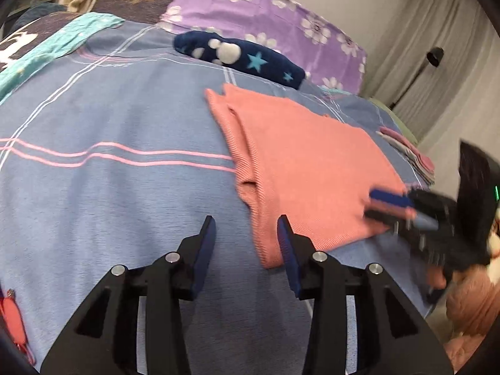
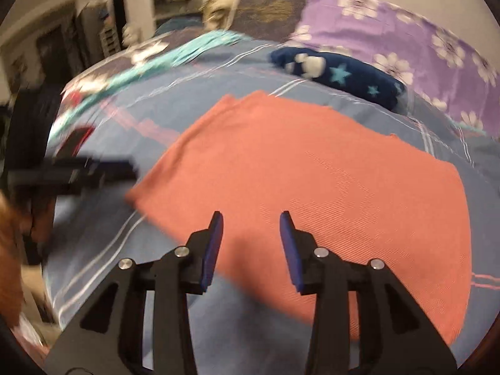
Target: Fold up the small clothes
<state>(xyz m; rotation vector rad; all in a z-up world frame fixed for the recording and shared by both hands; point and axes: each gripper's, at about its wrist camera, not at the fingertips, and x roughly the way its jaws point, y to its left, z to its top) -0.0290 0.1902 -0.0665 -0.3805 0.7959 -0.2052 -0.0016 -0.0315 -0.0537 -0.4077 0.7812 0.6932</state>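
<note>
A salmon-pink ribbed garment [image 1: 300, 168] lies folded flat on the blue striped bedsheet [image 1: 109, 187]; it fills the middle of the right wrist view [image 2: 312, 187]. My left gripper [image 1: 247, 228] is open and empty, just off the garment's near left corner. My right gripper [image 2: 251, 222] is open and empty, hovering over the garment's near edge. In the left wrist view the right gripper [image 1: 390, 207] is blurred at the garment's right corner. The left gripper [image 2: 103, 172] shows blurred at the left of the right wrist view.
A navy sock with stars and white dots [image 1: 240, 56] lies beyond the garment. A purple flowered pillow [image 1: 265, 15] is at the back. A teal cloth [image 1: 56, 47] lies at the far left. A stack of folded clothes [image 1: 409, 156] sits at the right edge of the bed.
</note>
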